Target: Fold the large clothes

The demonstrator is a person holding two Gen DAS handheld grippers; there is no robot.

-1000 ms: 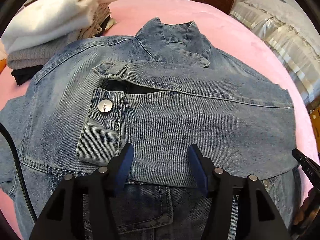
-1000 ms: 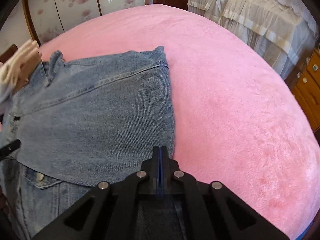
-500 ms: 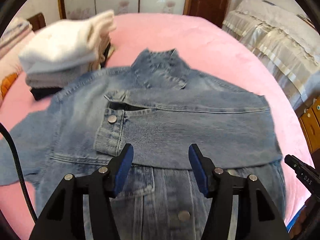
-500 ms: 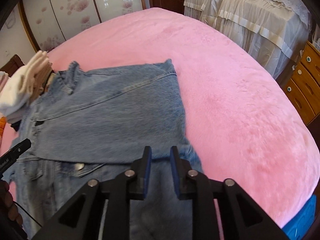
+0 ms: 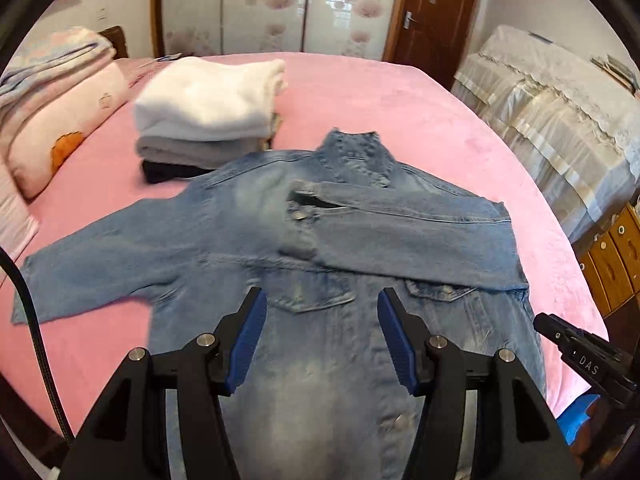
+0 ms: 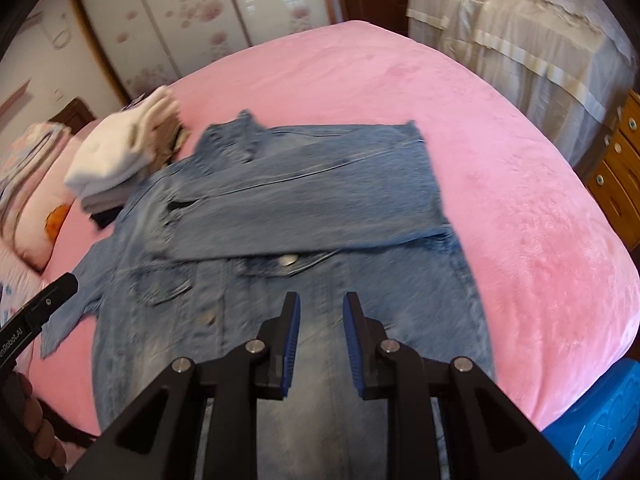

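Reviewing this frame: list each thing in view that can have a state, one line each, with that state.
Denim jacket: flat on the bed, front up, buttoned.
Right sleeve: folded across the chest.
Left sleeve: spread out sideways, unfolded.
Stack of clothes: folded, piled beside the collar.
Left gripper: open, fingers empty.
Right gripper: open, narrower gap, fingers empty.
Door: closed.

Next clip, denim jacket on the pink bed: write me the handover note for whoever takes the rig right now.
Left gripper: jaws open, empty, above the jacket front.
Right gripper: jaws apart, empty.
Denim jacket: front up on the pink bed, collar away from you.
Done: one sleeve folded across the chest.
Left: other sleeve lies spread out; fold it in, then the body. Folded pile sits beyond.
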